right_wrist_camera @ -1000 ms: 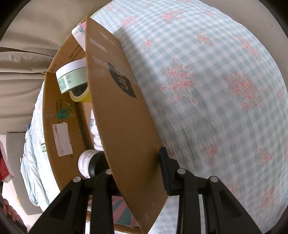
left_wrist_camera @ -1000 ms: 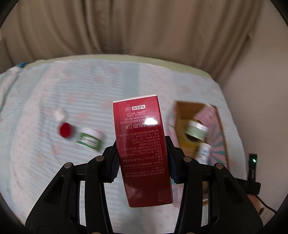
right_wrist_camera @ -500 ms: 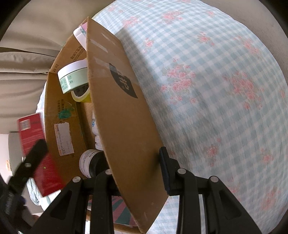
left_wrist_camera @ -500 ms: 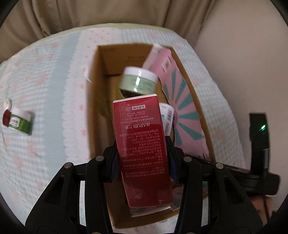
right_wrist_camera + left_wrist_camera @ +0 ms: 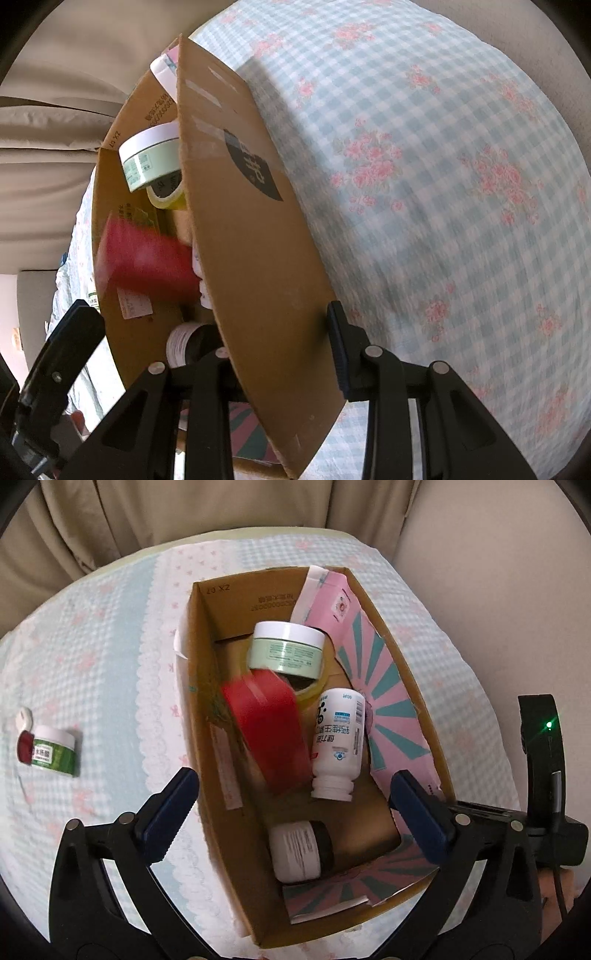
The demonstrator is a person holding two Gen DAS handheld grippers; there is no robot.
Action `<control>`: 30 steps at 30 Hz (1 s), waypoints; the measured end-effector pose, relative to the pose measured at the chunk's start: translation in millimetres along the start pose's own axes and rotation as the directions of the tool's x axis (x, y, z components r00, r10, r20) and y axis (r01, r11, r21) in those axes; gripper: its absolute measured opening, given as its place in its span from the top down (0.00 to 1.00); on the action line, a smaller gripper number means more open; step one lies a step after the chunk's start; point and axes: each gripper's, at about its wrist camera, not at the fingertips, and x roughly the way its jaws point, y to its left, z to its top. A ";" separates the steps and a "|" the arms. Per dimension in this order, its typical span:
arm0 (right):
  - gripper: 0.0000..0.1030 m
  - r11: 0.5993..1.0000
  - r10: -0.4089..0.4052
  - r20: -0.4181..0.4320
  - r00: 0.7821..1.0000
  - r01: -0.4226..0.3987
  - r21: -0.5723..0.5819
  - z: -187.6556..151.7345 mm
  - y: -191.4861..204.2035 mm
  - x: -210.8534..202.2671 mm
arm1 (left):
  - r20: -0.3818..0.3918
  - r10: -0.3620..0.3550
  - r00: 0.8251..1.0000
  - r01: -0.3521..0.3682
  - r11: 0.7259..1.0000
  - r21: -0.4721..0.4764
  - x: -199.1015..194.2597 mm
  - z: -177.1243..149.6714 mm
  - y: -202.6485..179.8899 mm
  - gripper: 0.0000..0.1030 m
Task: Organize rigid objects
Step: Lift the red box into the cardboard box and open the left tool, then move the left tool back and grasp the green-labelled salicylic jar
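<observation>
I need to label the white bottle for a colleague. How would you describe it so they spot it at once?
Look inside the open cardboard box on the checked cloth. The white bottle lies on its side mid-box, right of the red carton. Unlike the jars, it is long, capless, with blue lettering.

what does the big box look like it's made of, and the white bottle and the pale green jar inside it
Cardboard box: brown corrugated board, matte, with raw cut edges and tape strips. White bottle: probably plastic, smooth with a slight sheen, a threaded neck and a printed label. Pale green jar: likely plastic, satin, with a white lid.
</observation>
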 end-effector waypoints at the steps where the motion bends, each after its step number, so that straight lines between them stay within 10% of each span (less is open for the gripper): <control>1: 0.71 1.000 0.000 0.001 1.000 0.000 0.000 0.0 0.4 0.2 | -0.004 -0.006 1.000 0.006 1.000 -0.003 -0.4 1.4 3.2 0.00; 15: 0.71 1.000 -0.004 0.006 1.000 0.004 0.004 -5.3 2.5 3.2 | 0.023 -0.010 1.000 0.011 1.000 -0.028 -48.8 7.9 48.9 0.00; 30: 0.71 1.000 -0.016 0.001 1.000 0.016 0.017 -2.4 3.2 5.4 | 0.107 0.117 0.987 -0.110 0.992 -0.068 -100.9 16.5 192.4 0.00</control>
